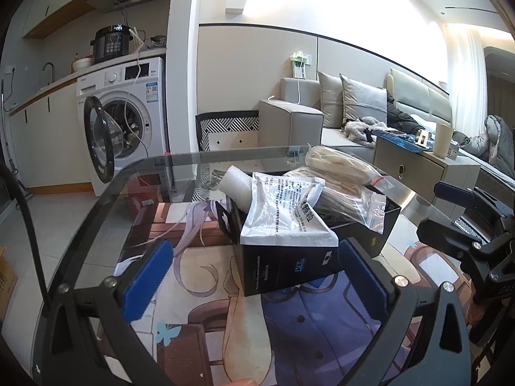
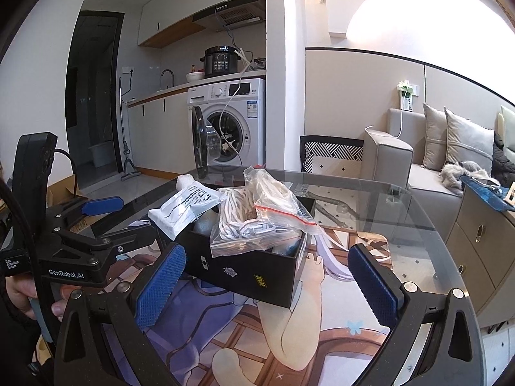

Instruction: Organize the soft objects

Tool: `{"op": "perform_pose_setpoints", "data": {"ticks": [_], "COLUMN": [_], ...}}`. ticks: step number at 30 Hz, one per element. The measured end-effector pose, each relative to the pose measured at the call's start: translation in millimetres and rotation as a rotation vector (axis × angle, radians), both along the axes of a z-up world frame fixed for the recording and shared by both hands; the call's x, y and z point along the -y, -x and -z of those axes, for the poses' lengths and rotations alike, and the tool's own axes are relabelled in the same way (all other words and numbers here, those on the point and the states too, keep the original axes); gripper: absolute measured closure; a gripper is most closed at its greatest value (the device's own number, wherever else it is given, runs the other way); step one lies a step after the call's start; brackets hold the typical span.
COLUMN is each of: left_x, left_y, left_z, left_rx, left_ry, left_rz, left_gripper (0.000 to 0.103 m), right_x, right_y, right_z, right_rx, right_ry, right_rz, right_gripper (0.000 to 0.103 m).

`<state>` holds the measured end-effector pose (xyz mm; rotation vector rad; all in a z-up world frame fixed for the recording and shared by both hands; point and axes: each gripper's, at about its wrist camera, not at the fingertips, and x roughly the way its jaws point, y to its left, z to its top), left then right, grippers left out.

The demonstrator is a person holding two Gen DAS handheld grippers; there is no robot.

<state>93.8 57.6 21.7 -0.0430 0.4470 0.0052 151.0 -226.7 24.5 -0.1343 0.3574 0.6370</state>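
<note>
Since both claws stand wide open and empty, we judge the sorting nearly finished. Our left claw (image 1: 254, 276) and right claw (image 2: 267, 289) hover low over the glass surface (image 2: 402, 212), flanking the black box (image 2: 254, 273); inside sit the zip bag (image 2: 257, 218) and white pouch (image 1: 280, 212), piled high.

What the black box and the frame edges keep out of view

The black box (image 2: 257, 270) hides its lower contents under the zip bag of cord (image 2: 257, 212) and white printed pouch (image 1: 283, 212); pouch print and box labels are too small to read. The counter (image 1: 96, 225) is cut off at the bottom edge, and the person's hand (image 2: 22, 292) at the left.
</note>
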Motion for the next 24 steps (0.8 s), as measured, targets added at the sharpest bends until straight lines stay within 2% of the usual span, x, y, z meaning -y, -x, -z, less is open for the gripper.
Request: {"op": "perform_pose_setpoints", "data": {"ticks": [24], "left_x": [7.0], "left_y": [2.8], "left_z": [-3.3], "left_rx": [0.011], "left_ry": [-0.016], "left_rz": [0.016], "left_gripper": [0.0], "right_x": [1.0], "right_y": [0.4], "right_z": [-1.3], "right_rx": [0.003], "right_ry": [-0.006], "right_rz": [-0.005], "right_gripper": [0.0]}}
